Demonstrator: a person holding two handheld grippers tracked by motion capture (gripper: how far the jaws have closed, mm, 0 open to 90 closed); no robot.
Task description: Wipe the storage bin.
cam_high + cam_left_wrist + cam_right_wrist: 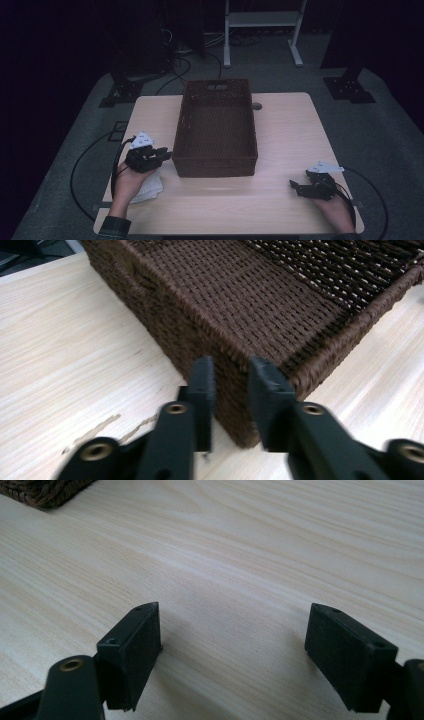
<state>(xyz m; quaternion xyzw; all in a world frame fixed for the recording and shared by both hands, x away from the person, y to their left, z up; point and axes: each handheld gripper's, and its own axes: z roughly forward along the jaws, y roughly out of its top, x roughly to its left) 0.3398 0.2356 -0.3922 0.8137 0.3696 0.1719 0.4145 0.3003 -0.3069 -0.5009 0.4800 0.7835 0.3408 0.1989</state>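
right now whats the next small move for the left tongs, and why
Probably lower the left tongs back toward the white cloth and open them: they hover nearly shut and empty at the brown basket corner, and the cloth lies on the table under that hand.

high: above, fwd-down | gripper cams: close, low (all share basket (215, 127))

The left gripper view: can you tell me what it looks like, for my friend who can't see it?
Two black jaws of the left gripper stand close together with a narrow gap and nothing between them, pointing at the near corner of a dark brown woven basket. The basket sits on a pale wooden table, and its inside looks empty as far as it shows.
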